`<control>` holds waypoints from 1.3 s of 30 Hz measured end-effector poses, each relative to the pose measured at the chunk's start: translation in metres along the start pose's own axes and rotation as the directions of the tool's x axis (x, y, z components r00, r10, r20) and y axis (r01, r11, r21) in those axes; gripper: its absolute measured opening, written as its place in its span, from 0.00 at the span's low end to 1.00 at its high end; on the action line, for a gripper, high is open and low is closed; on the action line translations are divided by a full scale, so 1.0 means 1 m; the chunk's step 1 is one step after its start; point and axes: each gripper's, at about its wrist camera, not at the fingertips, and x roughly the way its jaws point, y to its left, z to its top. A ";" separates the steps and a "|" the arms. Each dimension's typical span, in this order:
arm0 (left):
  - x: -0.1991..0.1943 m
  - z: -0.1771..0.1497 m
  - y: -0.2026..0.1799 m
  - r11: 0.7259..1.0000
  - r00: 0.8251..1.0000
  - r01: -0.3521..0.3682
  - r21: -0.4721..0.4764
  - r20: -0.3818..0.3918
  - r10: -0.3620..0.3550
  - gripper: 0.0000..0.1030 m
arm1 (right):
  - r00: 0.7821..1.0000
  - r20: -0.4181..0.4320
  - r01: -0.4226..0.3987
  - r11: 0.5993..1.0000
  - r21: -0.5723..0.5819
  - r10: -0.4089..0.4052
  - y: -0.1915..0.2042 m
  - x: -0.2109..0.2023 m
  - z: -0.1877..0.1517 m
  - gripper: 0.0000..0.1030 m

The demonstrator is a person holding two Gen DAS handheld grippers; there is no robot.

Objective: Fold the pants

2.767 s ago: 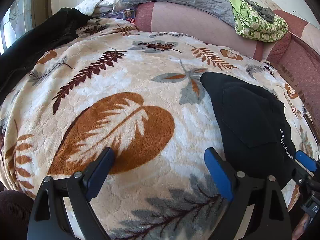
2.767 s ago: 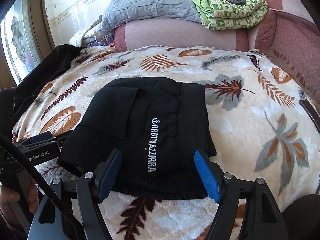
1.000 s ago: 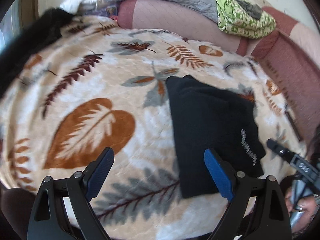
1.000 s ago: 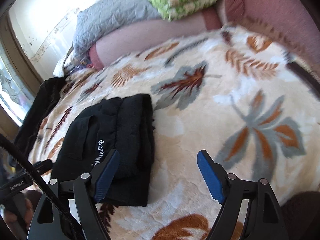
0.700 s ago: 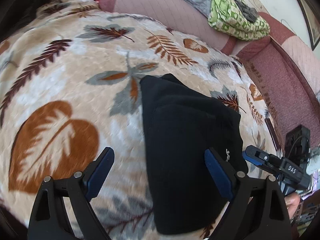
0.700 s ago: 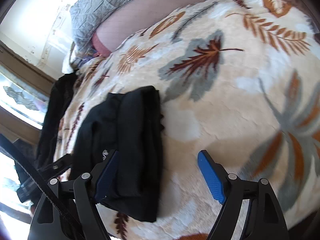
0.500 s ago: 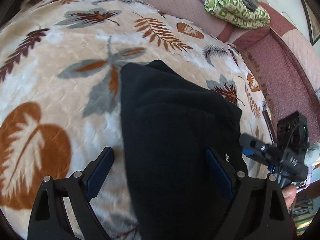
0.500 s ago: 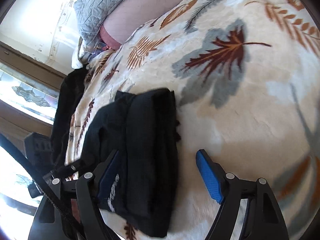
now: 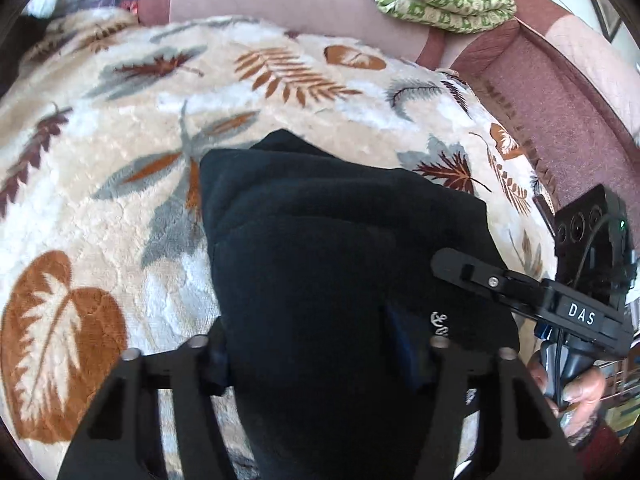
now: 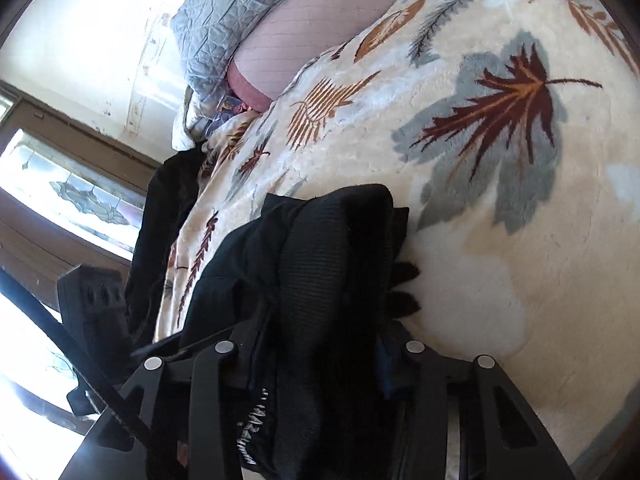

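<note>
The black pants [image 9: 340,264], already a compact bundle, lie on the leaf-print blanket [image 9: 100,208] of the bed. The left gripper [image 9: 308,344] and right gripper [image 10: 316,344] have just been closing and now clamp the near edge. Judgement: lift both together, level, so the layers stay stacked.

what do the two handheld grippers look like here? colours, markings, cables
Both are black, angular plastic frames with silver screw heads and blue finger pads. From the left wrist view, the left gripper shows its forked black arms; the right gripper carries a white "DAS" label, a boxy black camera module with a green light and a thin black cable. A thick black cable crosses the right wrist view's lower left.
</note>
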 end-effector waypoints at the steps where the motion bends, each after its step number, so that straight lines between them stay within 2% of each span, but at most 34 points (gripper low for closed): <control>1: -0.003 -0.001 -0.003 1.000 1.000 -0.012 0.007 0.011 0.012 0.48 | 1.000 0.002 0.013 1.000 -0.013 -0.013 0.005 0.000 0.000 0.43; 4: -0.012 -0.001 -0.008 1.000 0.999 -0.028 0.005 0.035 0.028 0.43 | 1.000 0.014 0.026 0.999 -0.048 -0.025 0.016 -0.005 -0.001 0.40; 11: -0.026 -0.006 -0.003 0.999 0.998 -0.032 -0.030 0.046 0.034 0.42 | 0.999 0.036 0.043 0.992 -0.122 -0.039 0.042 -0.011 -0.006 0.38; 18: -0.044 0.001 -0.002 0.995 0.992 -0.103 0.001 0.080 0.102 0.42 | 0.996 0.026 0.093 0.967 -0.237 -0.090 0.078 -0.007 -0.005 0.36; 26: -0.063 0.025 -0.002 0.986 0.975 -0.166 0.021 0.153 0.161 0.42 | 0.995 0.032 0.100 0.947 -0.306 -0.095 0.105 -0.005 0.016 0.35; 31: -0.064 0.046 -0.009 0.969 0.953 -0.244 0.028 0.193 0.234 0.42 | 0.994 0.045 0.110 0.933 -0.343 -0.101 0.121 0.001 0.039 0.35; 34: -0.062 0.056 -0.009 0.958 0.940 -0.286 0.024 0.202 0.276 0.42 | 0.995 0.056 0.102 0.938 -0.330 -0.088 0.124 0.007 0.050 0.35; 39: -0.059 0.069 -0.001 0.949 0.932 -0.316 0.011 0.189 0.308 0.42 | 0.997 0.060 0.067 0.953 -0.295 -0.051 0.122 0.019 0.063 0.35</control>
